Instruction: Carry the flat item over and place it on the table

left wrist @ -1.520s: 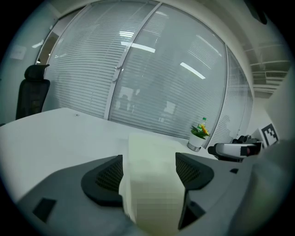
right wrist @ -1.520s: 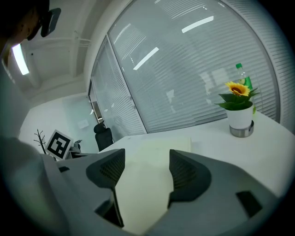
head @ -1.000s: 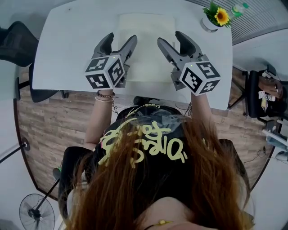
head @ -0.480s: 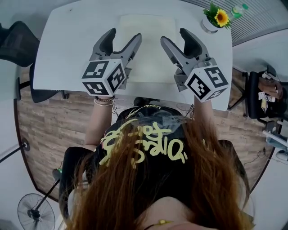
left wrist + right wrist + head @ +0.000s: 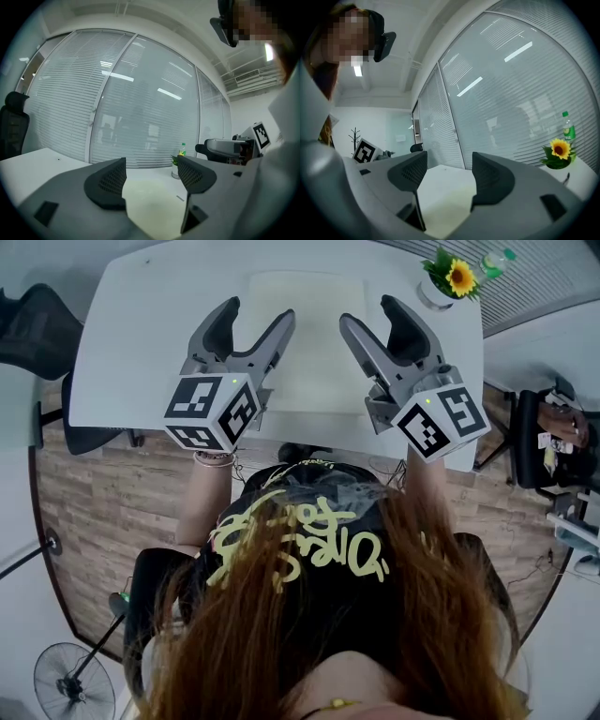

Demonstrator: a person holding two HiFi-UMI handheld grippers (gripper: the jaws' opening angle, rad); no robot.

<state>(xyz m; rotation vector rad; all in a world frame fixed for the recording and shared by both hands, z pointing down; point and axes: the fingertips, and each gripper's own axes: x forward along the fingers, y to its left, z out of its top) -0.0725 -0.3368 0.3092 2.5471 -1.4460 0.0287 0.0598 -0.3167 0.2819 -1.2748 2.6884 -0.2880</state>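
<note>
A pale cream flat item [image 5: 305, 334] lies on the white table [image 5: 141, 334], near its middle. Both grippers hang above its near half, apart from it. My left gripper [image 5: 258, 313] is open with nothing between its jaws, and my right gripper [image 5: 367, 313] is open and empty too. In the left gripper view the cream sheet [image 5: 150, 204] shows below the spread jaws of the left gripper [image 5: 151, 173]. The right gripper view shows the right gripper [image 5: 449, 171] open over the same sheet [image 5: 443, 206].
A potted sunflower [image 5: 450, 276] and a green bottle [image 5: 497, 257] stand at the table's far right corner. A black chair [image 5: 33, 329] stands at the left, another chair [image 5: 548, 442] at the right. A floor fan [image 5: 75, 681] is behind at lower left.
Both grippers have risen from the sheet and drawn slightly apart and back toward the person. Both stay open. The flat item has not moved.
</note>
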